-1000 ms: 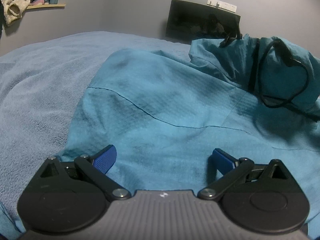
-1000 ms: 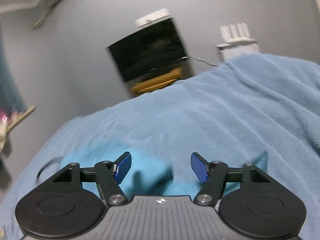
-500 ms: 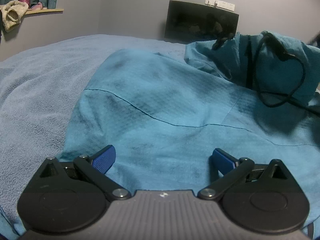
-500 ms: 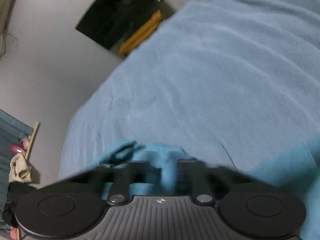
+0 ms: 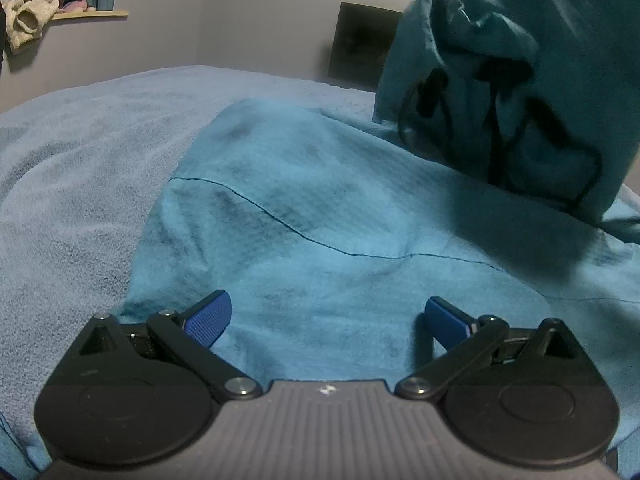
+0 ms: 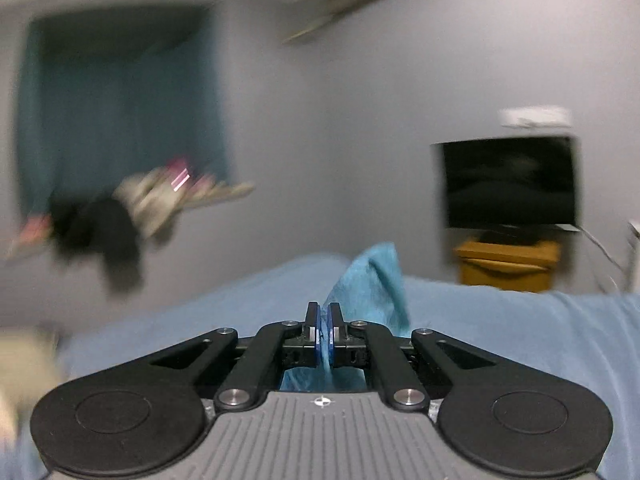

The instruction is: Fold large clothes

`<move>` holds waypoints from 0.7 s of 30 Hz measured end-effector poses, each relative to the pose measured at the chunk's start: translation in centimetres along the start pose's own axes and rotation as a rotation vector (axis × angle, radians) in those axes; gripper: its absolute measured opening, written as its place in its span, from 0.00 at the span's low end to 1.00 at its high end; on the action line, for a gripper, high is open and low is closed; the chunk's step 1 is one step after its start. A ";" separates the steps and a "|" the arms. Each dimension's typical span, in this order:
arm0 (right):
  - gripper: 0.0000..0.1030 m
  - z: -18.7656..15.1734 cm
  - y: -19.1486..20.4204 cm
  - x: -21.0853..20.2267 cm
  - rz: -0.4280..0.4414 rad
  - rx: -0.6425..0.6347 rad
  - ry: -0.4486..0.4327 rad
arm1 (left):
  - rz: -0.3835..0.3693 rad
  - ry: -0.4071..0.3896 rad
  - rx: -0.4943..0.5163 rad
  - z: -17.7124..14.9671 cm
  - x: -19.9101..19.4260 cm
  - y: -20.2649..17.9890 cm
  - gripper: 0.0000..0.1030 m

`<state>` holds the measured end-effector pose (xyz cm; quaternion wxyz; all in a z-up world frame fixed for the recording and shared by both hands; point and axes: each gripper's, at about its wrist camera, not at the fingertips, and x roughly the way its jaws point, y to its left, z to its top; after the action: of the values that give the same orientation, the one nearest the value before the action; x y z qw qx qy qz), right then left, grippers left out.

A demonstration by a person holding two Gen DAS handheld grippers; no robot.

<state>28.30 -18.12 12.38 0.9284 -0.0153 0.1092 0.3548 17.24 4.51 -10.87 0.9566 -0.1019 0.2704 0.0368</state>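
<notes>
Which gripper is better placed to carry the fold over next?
Right. The right gripper is shut on a raised part of the teal garment, so it can carry it over. The left gripper is open, low over flat cloth, holding nothing.

Home bedroom: blanket-covered bed (image 5: 80, 168), wall television (image 6: 508, 184), curtains (image 6: 120, 120).

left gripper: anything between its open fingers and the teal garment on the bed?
Nothing visible. The left gripper is open right over the flat teal garment, with bare fabric between its fingers. The right gripper is shut on another part of it.
</notes>
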 end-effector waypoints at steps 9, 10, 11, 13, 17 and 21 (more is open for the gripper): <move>0.01 -14.5 7.3 -8.4 -0.040 -0.014 0.258 | -0.044 0.000 -0.095 1.0 -1.1 1.6 1.00; 0.01 -16.1 7.5 -9.1 -0.055 0.039 0.273 | -0.040 -0.002 -0.118 1.2 -1.4 2.0 1.00; 0.01 -17.3 7.5 -9.8 -0.080 0.088 0.280 | -0.036 -0.002 -0.141 1.5 -1.8 2.4 0.99; 0.12 -20.0 7.3 -12.0 -0.110 0.245 0.235 | -0.026 -0.003 -0.213 2.1 -2.9 3.9 0.99; 0.42 -23.0 5.9 -14.0 -0.216 0.495 0.164 | 0.060 -0.003 -0.285 3.6 -6.2 6.8 0.99; 0.44 -23.4 3.5 -13.8 -0.270 0.682 0.182 | 0.129 -0.054 -0.280 5.1 -10.7 9.0 0.99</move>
<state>11.47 -27.00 -7.34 0.9051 0.2489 0.3000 0.1695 9.66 14.23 -2.58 0.9357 -0.2155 0.2426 0.1383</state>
